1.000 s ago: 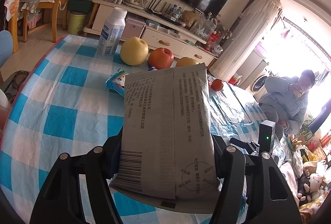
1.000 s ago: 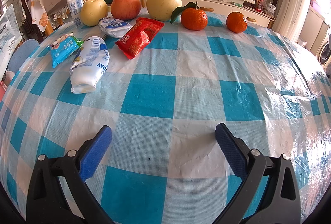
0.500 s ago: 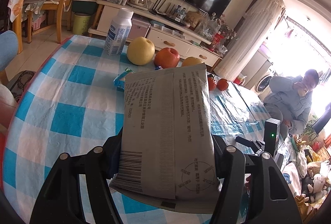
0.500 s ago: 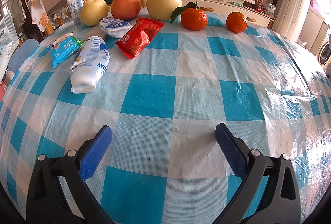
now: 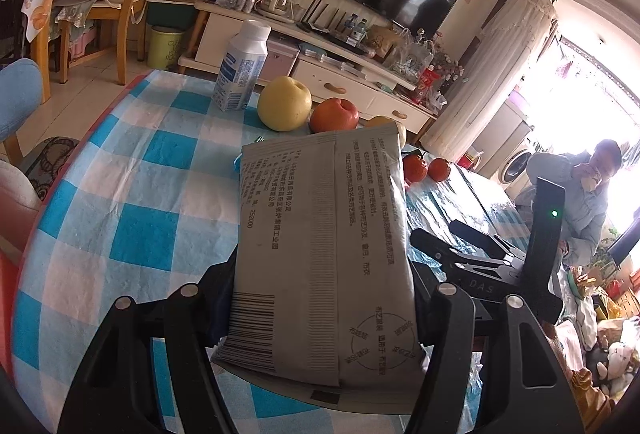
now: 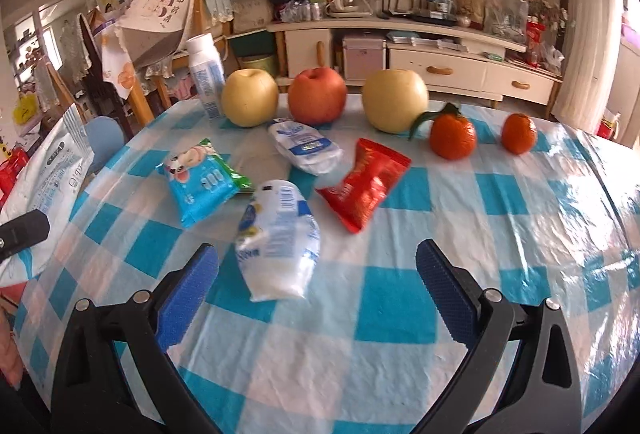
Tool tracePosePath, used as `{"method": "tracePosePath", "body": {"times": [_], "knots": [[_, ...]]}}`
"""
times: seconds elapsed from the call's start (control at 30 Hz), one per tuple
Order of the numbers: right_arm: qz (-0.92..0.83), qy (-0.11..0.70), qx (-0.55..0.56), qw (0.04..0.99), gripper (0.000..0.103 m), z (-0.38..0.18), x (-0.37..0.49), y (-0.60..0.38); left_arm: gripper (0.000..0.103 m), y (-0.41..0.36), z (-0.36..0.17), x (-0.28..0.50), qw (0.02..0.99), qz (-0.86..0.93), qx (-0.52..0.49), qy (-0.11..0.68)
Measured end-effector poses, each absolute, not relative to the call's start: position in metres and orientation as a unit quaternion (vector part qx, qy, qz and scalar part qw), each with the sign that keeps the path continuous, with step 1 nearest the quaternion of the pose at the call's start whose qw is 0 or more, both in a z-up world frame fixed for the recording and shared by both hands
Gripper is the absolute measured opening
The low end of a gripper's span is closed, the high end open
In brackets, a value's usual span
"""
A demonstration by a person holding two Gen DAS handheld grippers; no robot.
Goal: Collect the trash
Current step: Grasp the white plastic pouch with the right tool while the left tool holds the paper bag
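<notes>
My left gripper [image 5: 320,310] is shut on a grey printed bag [image 5: 324,246] and holds it upright above the checked table; the bag also shows at the left edge of the right wrist view [image 6: 44,189]. My right gripper [image 6: 316,274] is open and empty, just above the table [image 6: 400,314]. A crumpled white wrapper [image 6: 278,238] lies right in front of it, between the fingers. Beyond lie a blue snack packet [image 6: 200,181], a red packet [image 6: 366,185] and a small white packet [image 6: 306,149].
A row of fruit stands at the far edge: a yellow pear [image 6: 250,97], a red apple [image 6: 317,95], a second pear [image 6: 395,99], two tangerines [image 6: 453,137]. A white bottle [image 6: 206,77] stands far left. A person [image 5: 580,189] sits beyond the table.
My right gripper has moved forward and left, bringing the white wrapper between its fingers. My left gripper has drawn back and risen a little, still holding the bag.
</notes>
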State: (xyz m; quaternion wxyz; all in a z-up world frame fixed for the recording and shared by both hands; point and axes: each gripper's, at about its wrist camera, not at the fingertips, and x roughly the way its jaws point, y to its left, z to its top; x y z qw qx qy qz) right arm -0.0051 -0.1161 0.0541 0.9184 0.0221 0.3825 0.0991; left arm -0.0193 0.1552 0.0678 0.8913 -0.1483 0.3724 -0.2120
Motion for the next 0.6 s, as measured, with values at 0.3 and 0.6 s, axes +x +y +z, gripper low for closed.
{"method": "tracePosePath", "body": {"times": [0.3,0.6], "knots": [[0.098,0.434,-0.015,0.895,0.1,0.031,0.032,-0.086,0.067,0.163,0.067,-0.017,0.895,-0.198,-0.147,0.372],[0.1,0.454,-0.029,0.885,0.062,0.012,0.046,-0.082,0.067,0.164,0.062,-0.012,0.896,-0.185,-0.139,0.379]]}}
